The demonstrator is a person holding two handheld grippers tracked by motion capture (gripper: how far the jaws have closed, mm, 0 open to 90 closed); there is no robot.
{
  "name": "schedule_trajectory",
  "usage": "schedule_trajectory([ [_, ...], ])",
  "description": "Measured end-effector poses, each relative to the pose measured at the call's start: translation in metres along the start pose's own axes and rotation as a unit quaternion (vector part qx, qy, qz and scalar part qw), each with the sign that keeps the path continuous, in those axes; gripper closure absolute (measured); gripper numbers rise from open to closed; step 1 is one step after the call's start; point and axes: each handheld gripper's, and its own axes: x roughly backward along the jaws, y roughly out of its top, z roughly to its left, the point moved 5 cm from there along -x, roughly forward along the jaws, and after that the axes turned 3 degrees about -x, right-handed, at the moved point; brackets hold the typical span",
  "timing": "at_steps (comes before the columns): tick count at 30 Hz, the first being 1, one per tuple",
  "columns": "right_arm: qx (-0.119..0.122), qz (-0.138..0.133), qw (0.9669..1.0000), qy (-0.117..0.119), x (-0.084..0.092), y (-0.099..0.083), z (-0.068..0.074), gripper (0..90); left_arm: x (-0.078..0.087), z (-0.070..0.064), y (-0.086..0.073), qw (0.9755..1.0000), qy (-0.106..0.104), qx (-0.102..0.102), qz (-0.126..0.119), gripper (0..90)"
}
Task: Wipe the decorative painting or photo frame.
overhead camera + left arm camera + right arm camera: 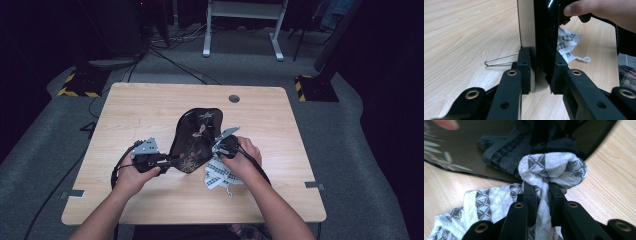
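Black lacquered tray (196, 135), tilted on edge: clamped by left gripper (167, 161); patterned white cloth (551, 166): pinched in right gripper (541, 192) jaws

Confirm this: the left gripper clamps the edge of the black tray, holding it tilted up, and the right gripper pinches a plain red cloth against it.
One thing is off. The cloth in the right gripper is white with a black triangle pattern, not plain red, as the right gripper view shows. The rest holds: the left gripper clamps the edge of the black tray, holding it tilted up.

Cloth (486, 205) cut off below, tray (544, 37) cropped above
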Motion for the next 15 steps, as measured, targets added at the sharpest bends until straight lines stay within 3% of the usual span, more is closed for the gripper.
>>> schedule_trajectory([
  [5, 0.001, 0.001, 1.0, 0.001, -0.002, 0.0, 0.004, 80.3, 0.0, 0.0, 0.0, 1.0, 0.0, 0.004, 0.0, 75.1],
  [15, 0.043, 0.002, 0.9983, 0.039, -0.006, 0.005, 0.043, 80.2, 0.0, 0.0, 0.0, 1.0, 0.002, 0.007, 0.0, 75.5],
])
